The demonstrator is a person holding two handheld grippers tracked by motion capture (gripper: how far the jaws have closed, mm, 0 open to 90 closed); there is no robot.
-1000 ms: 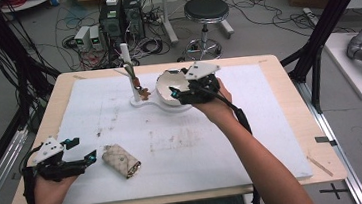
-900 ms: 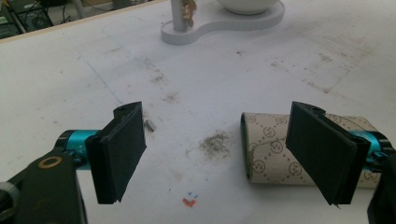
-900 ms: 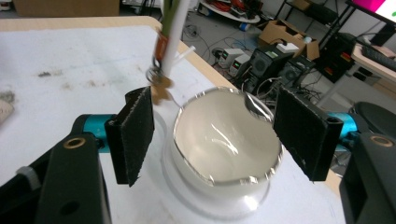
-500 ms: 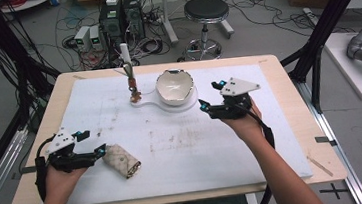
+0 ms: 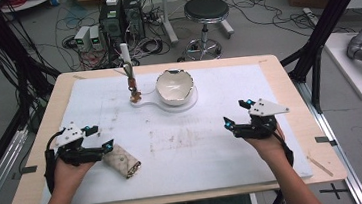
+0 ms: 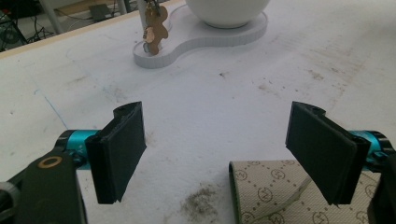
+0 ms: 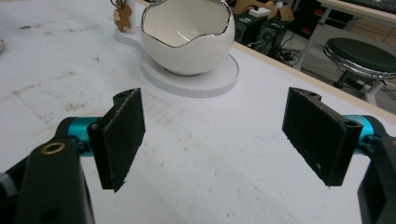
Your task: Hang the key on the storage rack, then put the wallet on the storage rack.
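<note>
A white egg-shaped bowl [image 5: 174, 86] with a silver rim [image 7: 187, 42] stands on a white base [image 5: 149, 104] at the back middle. On the same base a small post carries a brown charm [image 5: 132, 89] [image 6: 154, 30]. At the front left lies a beige patterned pouch [image 5: 122, 160] [image 6: 271, 191]. My left gripper [image 5: 103, 137] [image 6: 219, 149] is open just left of the pouch, whose end lies low beside one jaw. My right gripper [image 5: 234, 113] [image 7: 219, 140] hovers over bare mat at the right. Its jaws have just been opening, stand open, and have nothing between them.
A white mat [image 5: 198, 145] covers most of the wooden table [image 5: 287, 79]. Beyond the far edge stand a black stool [image 5: 205, 9] and computer boxes [image 5: 120, 12] with cables on the floor. Black frame posts [image 5: 322, 28] rise at both sides.
My right gripper has left the bowl and come back to the right and down toward the near side. My left gripper has edged right, closer to the pouch.
</note>
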